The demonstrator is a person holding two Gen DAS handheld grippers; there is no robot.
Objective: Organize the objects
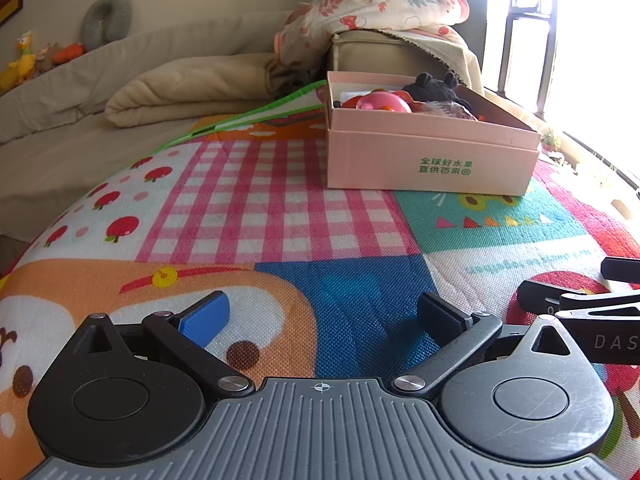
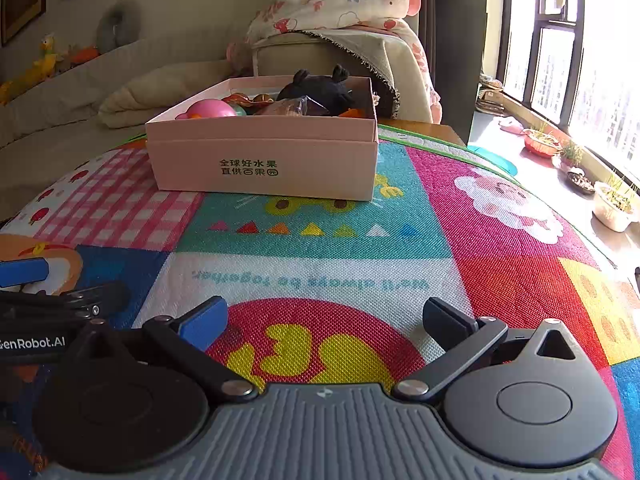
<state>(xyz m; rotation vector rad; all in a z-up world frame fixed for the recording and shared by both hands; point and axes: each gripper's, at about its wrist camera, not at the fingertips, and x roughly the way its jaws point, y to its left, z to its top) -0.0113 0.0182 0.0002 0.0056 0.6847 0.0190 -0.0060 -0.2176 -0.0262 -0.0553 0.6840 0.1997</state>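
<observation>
A pink cardboard box (image 1: pixel 432 160) (image 2: pixel 264 164) with green lettering stands on the colourful play mat (image 1: pixel 280 208) (image 2: pixel 320 272), far ahead of both grippers. It holds a pink round toy (image 1: pixel 382 102) (image 2: pixel 212 109), a black plush toy (image 1: pixel 436 86) (image 2: pixel 316 90) and other small things I cannot make out. My left gripper (image 1: pixel 322 314) rests low over the mat, open, with nothing between its fingers. My right gripper (image 2: pixel 326 316) lies beside it to the right, also open and holding nothing. Each gripper shows at the edge of the other's view.
A beige folded quilt (image 1: pixel 184 92) and a sofa back lie behind the mat at left. A floral blanket (image 1: pixel 372 4) drapes a cushion behind the box. Plant pots (image 2: pixel 612 204) line the window sill at right. Plush toys (image 1: pixel 24 60) sit on the far ledge.
</observation>
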